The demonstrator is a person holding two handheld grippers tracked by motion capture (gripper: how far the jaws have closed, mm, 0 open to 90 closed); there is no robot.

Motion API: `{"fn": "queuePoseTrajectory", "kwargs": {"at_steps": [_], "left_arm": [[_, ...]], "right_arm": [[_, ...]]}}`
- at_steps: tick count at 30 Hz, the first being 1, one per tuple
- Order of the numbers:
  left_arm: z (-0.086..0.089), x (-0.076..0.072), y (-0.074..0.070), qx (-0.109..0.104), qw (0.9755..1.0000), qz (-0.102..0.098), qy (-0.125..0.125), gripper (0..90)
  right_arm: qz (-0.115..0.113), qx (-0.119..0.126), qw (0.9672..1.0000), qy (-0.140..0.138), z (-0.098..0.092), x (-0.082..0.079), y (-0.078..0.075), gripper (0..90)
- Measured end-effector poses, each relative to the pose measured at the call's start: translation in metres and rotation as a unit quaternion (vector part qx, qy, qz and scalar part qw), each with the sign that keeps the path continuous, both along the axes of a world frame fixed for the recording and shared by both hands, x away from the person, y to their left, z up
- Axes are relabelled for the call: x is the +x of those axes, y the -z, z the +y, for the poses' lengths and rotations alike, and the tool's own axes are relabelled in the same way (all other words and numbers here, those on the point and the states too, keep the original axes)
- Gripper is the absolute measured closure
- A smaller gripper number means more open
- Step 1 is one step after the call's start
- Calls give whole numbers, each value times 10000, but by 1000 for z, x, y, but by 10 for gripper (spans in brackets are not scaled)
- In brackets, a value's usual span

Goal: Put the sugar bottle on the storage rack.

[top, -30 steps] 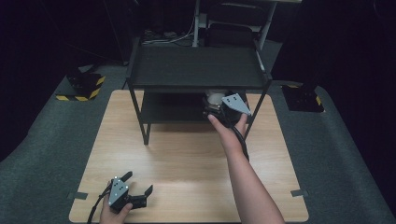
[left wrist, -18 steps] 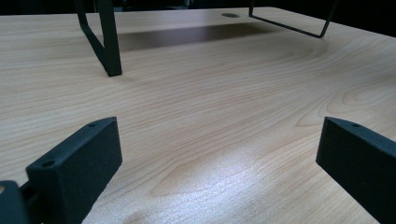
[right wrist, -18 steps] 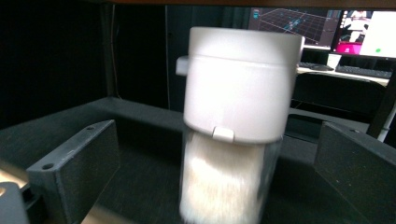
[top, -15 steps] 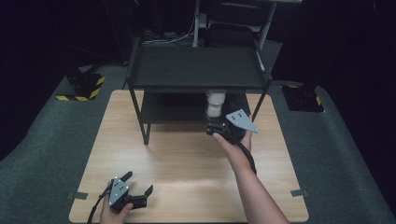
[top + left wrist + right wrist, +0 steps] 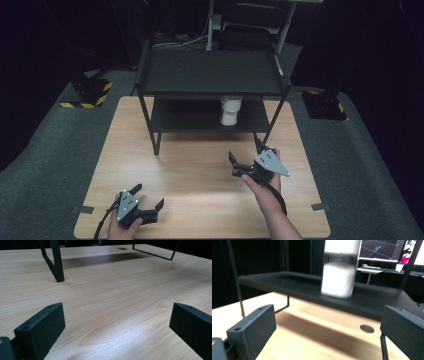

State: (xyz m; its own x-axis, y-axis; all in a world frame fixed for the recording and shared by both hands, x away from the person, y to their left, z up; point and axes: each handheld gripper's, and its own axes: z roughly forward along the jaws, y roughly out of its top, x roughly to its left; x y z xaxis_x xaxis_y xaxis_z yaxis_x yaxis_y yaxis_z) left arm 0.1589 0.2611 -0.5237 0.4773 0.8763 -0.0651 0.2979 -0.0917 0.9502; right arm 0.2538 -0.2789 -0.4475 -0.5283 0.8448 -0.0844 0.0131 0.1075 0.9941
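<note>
- White cylindrical container [image 5: 230,110], smooth-sided, upright on lower tier of black metal shelf unit [image 5: 212,70], toward the right half of that tier; upper part hidden under the top tier in the high view.
- Far left of the high view: yellow-and-black striped block [image 5: 90,92] on grey carpet-like floor [image 5: 45,150], beyond the table's left corner.
- Pale wooden table [image 5: 200,200], rectangular with rounded corners, fine wavy grain plain in the left gripper view; small strips of tape at its left and right edges.
- Left gripper [image 5: 148,207] low at the near-left corner of the table, held in a hand [image 5: 122,231]; grey three-cornered plate on top, cable trailing off the near edge.
- Left gripper's jaws spread wide, nothing between them; in the left gripper view two matte black blocky jaws with bare wood between, and a thin flat black shelf leg [image 5: 57,262] standing on the table ahead.
- Shelf unit: two flat, matte, shallow-rimmed tiers on slim black legs, standing on the far half of the table.
- Right gripper [image 5: 245,165] over the table in front of the shelf's right leg, well apart from the container, held in a hand [image 5: 262,192] with forearm coming up from the bottom edge.
- Right gripper's jaws spread apart, empty; in the right gripper view the container [image 5: 339,267] blurred, white with a darker band across its upper part, standing on the dark tier [image 5: 312,287] ahead; round dark hole [image 5: 367,328] in the tabletop below.
- Far right: second striped block [image 5: 325,102] on the floor.
</note>
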Motion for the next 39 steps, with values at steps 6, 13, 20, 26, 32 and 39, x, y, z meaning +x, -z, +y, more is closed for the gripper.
{"fn": "queuePoseTrajectory", "kwargs": {"at_steps": [6, 13, 20, 26, 32, 39], "left_arm": [[0, -1, 1, -5, 10000, -23, -7, 5], [-1, -1, 1, -3, 10000, -39, -20, 5], [-1, -2, 2, -8, 10000, -57, -32, 5], [-1, -2, 2, -11, 10000, -53, -33, 5], [-1, -2, 1, -15, 10000, -48, -22, 5], [-1, -2, 1, -2, 10000, -56, -15, 5]], "right_arm": [[83, -57, 9999, -46, -18, -23, 23, 0], [319, -119, 9994, 58, -35, -43, 48, 0], [485, -185, 9986, 132, -46, -56, 64, 0], [620, -181, 9976, 229, -50, -59, 71, 0], [726, -311, 9964, 291, -51, -61, 76, 0], [944, -449, 9939, 360, -50, -59, 74, 0]]}}
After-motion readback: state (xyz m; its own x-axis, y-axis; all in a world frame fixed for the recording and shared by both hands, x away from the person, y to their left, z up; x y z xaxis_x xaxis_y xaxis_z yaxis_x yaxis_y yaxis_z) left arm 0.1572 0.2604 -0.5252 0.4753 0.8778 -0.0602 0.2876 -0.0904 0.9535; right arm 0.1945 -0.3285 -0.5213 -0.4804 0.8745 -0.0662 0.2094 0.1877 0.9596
